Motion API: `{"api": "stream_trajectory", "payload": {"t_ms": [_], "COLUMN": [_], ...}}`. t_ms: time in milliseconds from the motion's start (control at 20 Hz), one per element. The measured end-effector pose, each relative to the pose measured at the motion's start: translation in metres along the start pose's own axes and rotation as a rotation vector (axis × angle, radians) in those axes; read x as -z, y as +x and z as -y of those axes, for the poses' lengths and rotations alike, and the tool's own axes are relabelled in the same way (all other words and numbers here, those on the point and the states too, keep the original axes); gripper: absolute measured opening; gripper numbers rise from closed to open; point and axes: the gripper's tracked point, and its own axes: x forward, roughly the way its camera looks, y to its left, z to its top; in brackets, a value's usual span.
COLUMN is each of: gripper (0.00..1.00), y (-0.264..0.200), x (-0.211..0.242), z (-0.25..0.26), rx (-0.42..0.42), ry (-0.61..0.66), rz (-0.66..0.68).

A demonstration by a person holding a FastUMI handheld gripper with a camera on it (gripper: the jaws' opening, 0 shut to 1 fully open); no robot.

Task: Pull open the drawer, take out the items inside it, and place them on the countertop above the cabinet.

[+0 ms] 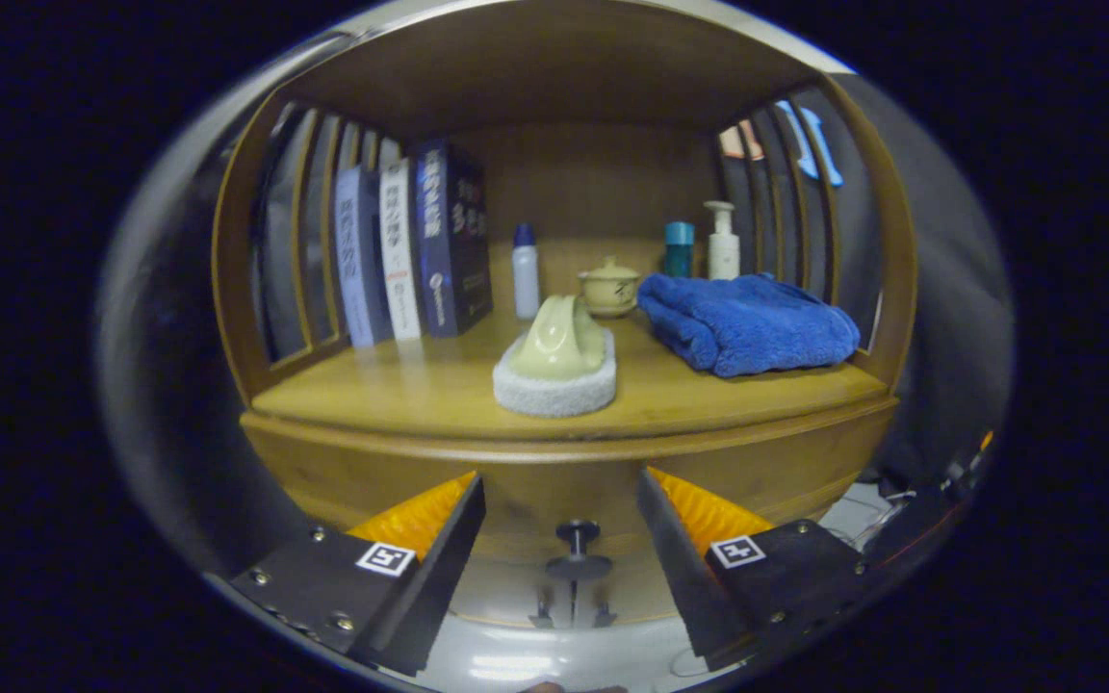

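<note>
**Inspector:** Drawer [569,500] condition?

**Clerk:** Wooden front, closed, set just under the countertop [420,395]. Its dark knob [577,549] stands out from the front on a thin stem, in the gap between the fingers and touching neither.

**Inspector:** Gripper [562,525]?

**Clerk:** Spread wide, holding nothing, one finger either side of the knob.

**Inspector:** Countertop?

**Clerk:** A scrubber [556,361] with a pale handle on a white pad sits near the front edge, just beyond the fingers. A folded blue towel [747,327] lies to its right. Behind are a lidded pot [609,286], a white bottle [526,271] with a blue cap, a teal container [678,248] and a pump bottle [722,241]. Books [415,252] stand upright at the left, against the slatted side.
</note>
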Motion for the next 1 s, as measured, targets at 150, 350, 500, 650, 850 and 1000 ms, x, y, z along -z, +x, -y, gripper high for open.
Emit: {"api": "stream_trajectory", "payload": {"t_ms": [150,350,500,650,850,1000], "gripper": [0.95,0.93,0.92,0.91,0.89,0.89], "y": [-0.032,-0.086,-0.117,-0.140,-0.151,-0.148], "x": [0.000,-0.001,0.008,0.025,0.053,0.063], "z": [-0.003,0.030,0.086,0.145,0.211,0.254], "rx": [-0.075,-0.064,0.001,0.059,0.071,0.059], "ry": [-0.018,-0.095,-0.150,-0.152,-0.173,-0.173], "rz": [0.025,0.024,-0.016,-0.061,-0.051,0.000]}}
